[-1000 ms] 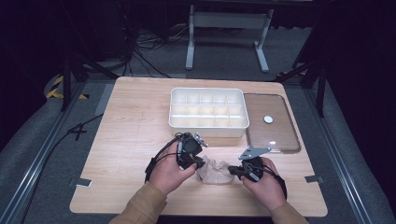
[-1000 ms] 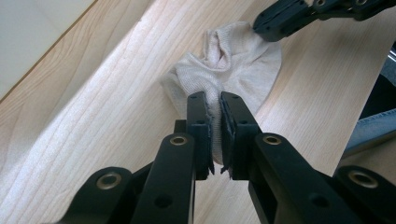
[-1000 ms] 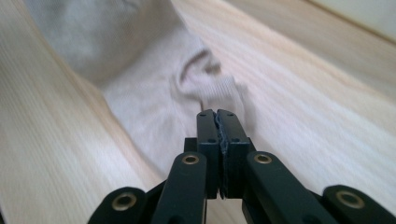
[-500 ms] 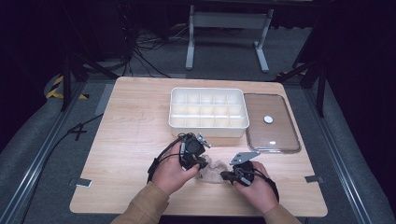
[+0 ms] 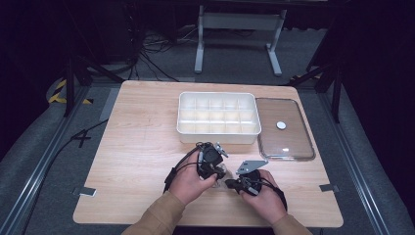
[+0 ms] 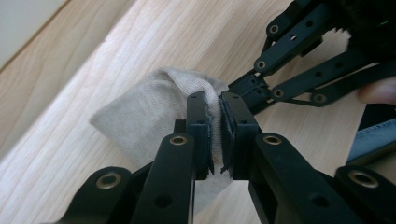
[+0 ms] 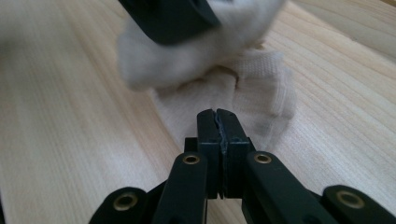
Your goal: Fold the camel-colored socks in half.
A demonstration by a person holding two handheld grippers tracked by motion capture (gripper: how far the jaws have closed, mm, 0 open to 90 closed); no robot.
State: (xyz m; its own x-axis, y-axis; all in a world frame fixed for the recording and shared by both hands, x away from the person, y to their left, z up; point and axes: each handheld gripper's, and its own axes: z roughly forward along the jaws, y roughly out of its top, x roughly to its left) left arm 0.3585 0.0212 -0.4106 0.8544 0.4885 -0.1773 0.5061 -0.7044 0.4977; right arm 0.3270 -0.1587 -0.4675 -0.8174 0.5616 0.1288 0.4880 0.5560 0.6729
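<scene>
A small beige knitted cloth (image 5: 224, 177) lies bunched on the wooden table (image 5: 142, 147) between the person's two hands. My left gripper (image 6: 215, 100) is shut on a raised fold of the cloth (image 6: 144, 107), and fabric shows between its pads. My right gripper (image 7: 216, 114) has its jaws pressed together, tips down on the cloth (image 7: 261, 84), pinching a thin edge of it. In the left gripper view, the right gripper (image 6: 247, 86) meets the cloth from the far side. In the high view, the left gripper (image 5: 215, 169) and right gripper (image 5: 231, 183) almost touch.
A white compartment tray (image 5: 218, 138) stands just beyond the hands. To its right lies a clear glass lid (image 5: 293, 144) with a white knob (image 5: 281, 125). The table's near edge is close under the forearms. Bare wood extends to the left.
Both hands have drawn closer together and sunk toward the table. The cloth, spread wider between them a second ago, is now bunched small.
</scene>
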